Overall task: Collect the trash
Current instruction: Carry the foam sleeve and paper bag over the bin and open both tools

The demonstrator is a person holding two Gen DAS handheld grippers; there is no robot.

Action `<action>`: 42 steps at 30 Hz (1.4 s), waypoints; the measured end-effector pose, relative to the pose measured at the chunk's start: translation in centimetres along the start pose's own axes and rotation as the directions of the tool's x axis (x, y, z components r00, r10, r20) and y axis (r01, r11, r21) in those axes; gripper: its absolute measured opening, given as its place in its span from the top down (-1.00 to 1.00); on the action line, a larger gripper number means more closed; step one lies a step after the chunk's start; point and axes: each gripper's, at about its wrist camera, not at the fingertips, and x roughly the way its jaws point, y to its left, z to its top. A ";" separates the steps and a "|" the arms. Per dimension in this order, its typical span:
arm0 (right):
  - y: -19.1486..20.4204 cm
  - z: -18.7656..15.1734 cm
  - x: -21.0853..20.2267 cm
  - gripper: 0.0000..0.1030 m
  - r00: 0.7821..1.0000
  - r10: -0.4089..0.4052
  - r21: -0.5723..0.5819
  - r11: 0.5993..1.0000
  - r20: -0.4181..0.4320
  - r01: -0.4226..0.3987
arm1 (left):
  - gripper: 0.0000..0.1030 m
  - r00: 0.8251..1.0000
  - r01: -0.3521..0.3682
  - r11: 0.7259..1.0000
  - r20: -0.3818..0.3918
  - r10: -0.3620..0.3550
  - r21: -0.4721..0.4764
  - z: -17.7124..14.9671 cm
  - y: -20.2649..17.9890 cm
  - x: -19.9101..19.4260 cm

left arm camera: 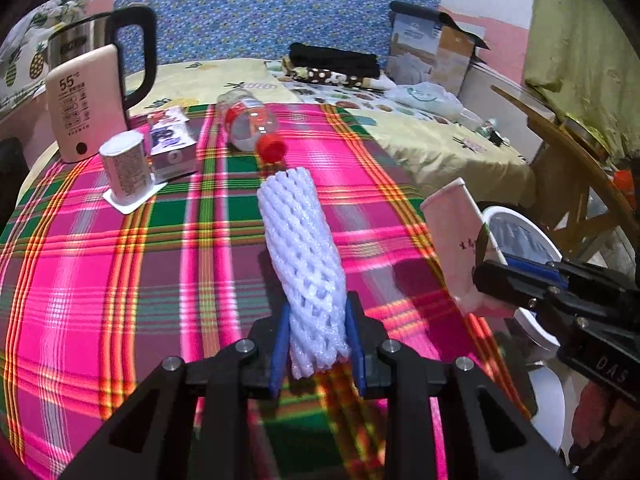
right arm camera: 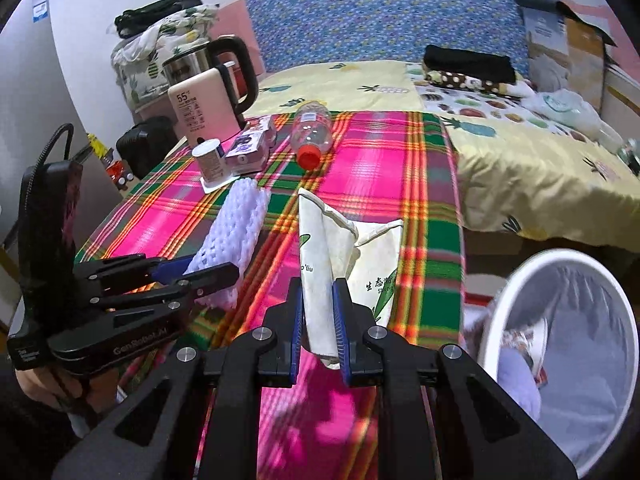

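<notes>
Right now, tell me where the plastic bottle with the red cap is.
The plastic bottle lies on its side at the far end of the plaid tablecloth, right of the small purple carton, beyond both grippers.

On the tabletop (right arm camera: pixel 400 152) the kettle (right arm camera: pixel 200 108) stands far left, with a cup (right arm camera: pixel 211 160) and a box (right arm camera: pixel 250 148) before it and a bottle (right arm camera: pixel 314 134) lying to their right. The bed (right arm camera: pixel 520 148) lies behind; the bin (right arm camera: pixel 560 344) stands right of the tabletop.
</notes>
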 end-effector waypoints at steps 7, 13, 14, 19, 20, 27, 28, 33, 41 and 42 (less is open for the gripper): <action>-1.3 -1.4 -1.6 0.72 0.999 -0.031 0.046 0.998 0.021 0.030 | 0.47 0.999 0.041 0.998 -0.002 -0.041 0.053 -0.2 -2.8 -0.4; -2.9 -2.2 -3.2 0.72 0.996 -0.072 0.081 0.994 0.048 0.068 | 0.47 0.996 0.087 0.991 -0.007 -0.086 0.106 0.2 -5.6 -0.2; -3.3 -2.4 -3.6 0.72 0.995 -0.081 0.091 0.993 0.054 0.076 | 0.47 0.995 0.097 0.989 -0.008 -0.096 0.116 0.3 -6.1 -0.1; -6.5 -3.9 -5.8 0.72 0.986 -0.153 0.164 0.977 0.073 0.139 | 0.47 0.990 0.141 0.977 -0.013 -0.140 0.158 0.8 -8.8 0.4; -7.1 -4.2 -6.2 0.72 0.983 -0.168 0.183 0.971 0.074 0.152 | 0.47 0.988 0.151 0.974 -0.015 -0.151 0.167 1.0 -9.4 0.5; -10.6 -6.3 -8.5 0.72 0.963 -0.264 0.291 0.928 0.063 0.235 | 0.47 0.976 0.218 0.951 -0.037 -0.215 0.221 1.7 -13.4 1.7; -10.9 -6.5 -8.6 0.72 0.960 -0.273 0.301 0.922 0.062 0.243 | 0.47 0.974 0.228 0.947 -0.042 -0.224 0.228 1.8 -13.9 1.8; -12.0 -7.1 -8.8 0.71 0.956 -0.290 0.336 0.906 0.052 0.256 | 0.47 0.965 0.263 0.929 -0.073 -0.253 0.259 1.7 -16.0 2.7; -13.2 -8.1 -8.1 0.71 0.959 -0.281 0.371 0.894 0.026 0.252 | 0.47 0.948 0.317 0.907 -0.131 -0.291 0.277 1.7 -18.4 4.3; -13.5 -8.2 -8.1 0.71 0.960 -0.280 0.375 0.892 0.023 0.251 | 0.47 0.946 0.323 0.905 -0.138 -0.295 0.276 1.6 -18.8 4.5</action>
